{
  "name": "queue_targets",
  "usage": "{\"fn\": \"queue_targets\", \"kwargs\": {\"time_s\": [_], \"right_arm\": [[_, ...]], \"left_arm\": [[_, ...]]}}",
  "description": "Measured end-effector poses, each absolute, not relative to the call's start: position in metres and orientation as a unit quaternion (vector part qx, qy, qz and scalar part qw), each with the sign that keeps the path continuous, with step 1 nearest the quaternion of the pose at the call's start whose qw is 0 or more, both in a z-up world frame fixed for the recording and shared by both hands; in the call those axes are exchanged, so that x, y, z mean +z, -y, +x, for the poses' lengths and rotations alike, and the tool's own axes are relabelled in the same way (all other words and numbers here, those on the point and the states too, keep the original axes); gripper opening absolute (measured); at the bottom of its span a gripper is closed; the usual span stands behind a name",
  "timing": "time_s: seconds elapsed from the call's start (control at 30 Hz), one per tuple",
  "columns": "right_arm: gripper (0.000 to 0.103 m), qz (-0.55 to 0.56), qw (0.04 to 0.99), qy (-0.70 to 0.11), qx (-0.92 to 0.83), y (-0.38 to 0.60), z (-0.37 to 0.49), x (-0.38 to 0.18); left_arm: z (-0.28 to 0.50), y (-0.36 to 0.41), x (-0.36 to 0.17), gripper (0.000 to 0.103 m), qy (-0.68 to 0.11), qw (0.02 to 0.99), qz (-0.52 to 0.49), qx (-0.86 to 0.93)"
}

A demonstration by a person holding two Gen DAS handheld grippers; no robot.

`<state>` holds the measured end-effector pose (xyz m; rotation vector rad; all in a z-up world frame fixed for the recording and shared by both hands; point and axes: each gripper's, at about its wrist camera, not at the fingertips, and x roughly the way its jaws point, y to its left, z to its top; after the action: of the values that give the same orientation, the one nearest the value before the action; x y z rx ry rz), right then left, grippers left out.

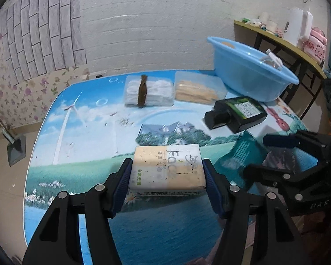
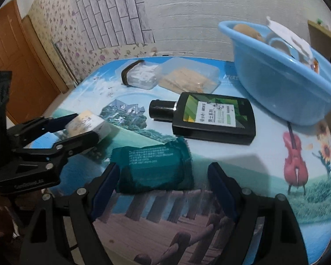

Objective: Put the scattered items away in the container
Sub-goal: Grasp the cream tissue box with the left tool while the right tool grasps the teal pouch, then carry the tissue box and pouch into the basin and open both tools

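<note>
Left tool (image 1: 166, 174) gripping one tissue pack (image 1: 167, 167), right tool (image 2: 163, 185) wide around one teal packet (image 2: 154, 167), one blue basin (image 2: 282, 84)

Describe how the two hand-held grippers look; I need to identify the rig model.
Both the left hand-held gripper and the right hand-held gripper are matte black plastic linkages with silver round rivets at the joints and ribbed dark-blue finger pads. Faint pale lettering marks each body. No cables or sleeves show.
</note>
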<state>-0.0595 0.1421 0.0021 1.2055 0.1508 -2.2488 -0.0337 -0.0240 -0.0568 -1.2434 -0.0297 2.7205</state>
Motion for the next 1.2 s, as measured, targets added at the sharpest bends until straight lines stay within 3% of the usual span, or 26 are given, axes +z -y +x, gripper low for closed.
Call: {"fn": "queue_targets", "kwargs": {"time_s": [0.33, 0.5, 0.6, 1.2], "right_arm": [[0.083, 0.424, 0.286, -0.129, -0.849, -0.128, -0.055, -0.003], [0.052, 0.417, 0.307, -0.136, -0.845, -0.127, -0.049, 0.002], [0.047, 0.419, 0.315, -0.131, -0.842, -0.127, -0.047, 0.004], [0.046, 0.354, 0.335, -0.046, -0.872, -0.166, -0.038, 0.060]], "left_arm": [[-0.034, 0.020, -0.064, 0.063, -0.011, 0.077, -0.417, 0.906], [-0.033, 0.016, -0.066, 0.062, -0.027, 0.072, -0.414, 0.907], [-0.031, 0.016, -0.064, 0.062, -0.024, 0.071, -0.413, 0.908], [-0.027, 0.000, -0.008, 0.062, -0.017, 0.079, -0.373, 0.924]]}}
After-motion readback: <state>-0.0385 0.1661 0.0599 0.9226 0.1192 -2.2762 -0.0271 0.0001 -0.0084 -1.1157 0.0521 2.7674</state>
